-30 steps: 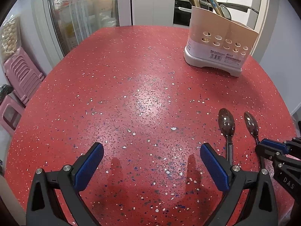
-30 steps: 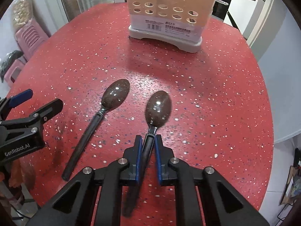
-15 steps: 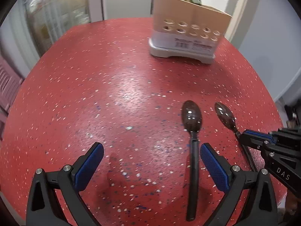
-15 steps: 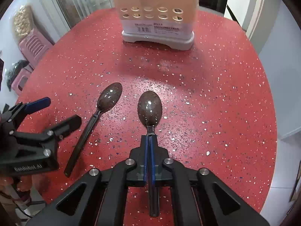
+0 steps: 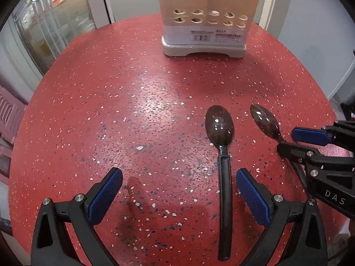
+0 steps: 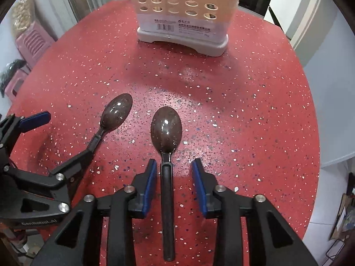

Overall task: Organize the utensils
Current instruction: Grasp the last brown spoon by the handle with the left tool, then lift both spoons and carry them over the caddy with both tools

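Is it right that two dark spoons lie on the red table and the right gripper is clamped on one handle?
Not quite. In the right wrist view the right gripper stands open: its jaws have just been opening, and the spoon handle lies loose between them. Two spoons on the red table is correct.

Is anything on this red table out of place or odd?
Only the two dark spoons, one between the right gripper's just-opened jaws, the other ahead of the left gripper, lie loose on the table rather than in the holder. Nothing looks spilled or damaged.

"DAS" stands on the right hand-held gripper (image 5: 288, 140), lower right; "GenRobot.AI" on the left hand-held gripper (image 6: 64, 141), lower left; the utensil holder's (image 6: 182, 4) label is unreadable.
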`<state>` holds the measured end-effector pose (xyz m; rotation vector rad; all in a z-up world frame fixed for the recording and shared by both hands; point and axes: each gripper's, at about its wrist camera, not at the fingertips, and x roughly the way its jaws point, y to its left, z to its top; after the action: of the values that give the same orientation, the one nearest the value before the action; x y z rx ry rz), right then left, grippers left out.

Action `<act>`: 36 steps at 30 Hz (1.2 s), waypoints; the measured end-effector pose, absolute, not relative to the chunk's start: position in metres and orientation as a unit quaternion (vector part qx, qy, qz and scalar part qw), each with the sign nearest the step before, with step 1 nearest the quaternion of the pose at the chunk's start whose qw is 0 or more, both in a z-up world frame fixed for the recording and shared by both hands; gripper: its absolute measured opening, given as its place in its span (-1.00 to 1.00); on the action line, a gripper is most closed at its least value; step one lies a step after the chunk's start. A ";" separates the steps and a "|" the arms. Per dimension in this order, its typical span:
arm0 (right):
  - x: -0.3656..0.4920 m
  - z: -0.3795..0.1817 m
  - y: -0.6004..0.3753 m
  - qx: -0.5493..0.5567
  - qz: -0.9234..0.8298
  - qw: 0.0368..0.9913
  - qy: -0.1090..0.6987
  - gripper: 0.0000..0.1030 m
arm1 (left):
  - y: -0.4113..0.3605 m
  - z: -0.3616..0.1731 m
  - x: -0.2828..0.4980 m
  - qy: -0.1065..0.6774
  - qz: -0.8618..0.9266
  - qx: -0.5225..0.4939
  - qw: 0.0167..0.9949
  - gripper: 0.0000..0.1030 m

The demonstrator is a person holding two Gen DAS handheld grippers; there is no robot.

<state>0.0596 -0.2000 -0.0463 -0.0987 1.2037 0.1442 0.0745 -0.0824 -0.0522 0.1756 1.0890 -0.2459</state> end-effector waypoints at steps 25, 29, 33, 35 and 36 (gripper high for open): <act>0.051 -0.023 -0.251 0.051 0.118 0.831 0.541 -0.77 | -0.120 -0.049 0.096 0.554 -0.172 0.108 0.807 0.60; 0.045 -0.017 -0.262 0.067 0.122 0.836 0.531 -0.77 | -0.129 -0.045 0.093 0.553 -0.185 0.117 0.804 0.00; 0.040 -0.013 -0.264 0.078 0.129 0.838 0.525 -0.77 | -0.130 -0.041 0.090 0.551 -0.187 0.110 0.806 -0.28; 0.040 -0.014 -0.263 0.083 0.133 0.839 0.521 -0.77 | -0.128 -0.041 0.088 0.547 -0.184 0.099 0.811 -0.28; 0.040 -0.013 -0.262 0.085 0.136 0.840 0.518 -0.77 | -0.128 -0.041 0.086 0.546 -0.182 0.095 0.812 -0.28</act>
<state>0.0402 -0.2624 -0.0131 0.1804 1.0941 0.2880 0.0860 -0.1281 -0.0408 0.2024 1.1653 -0.3891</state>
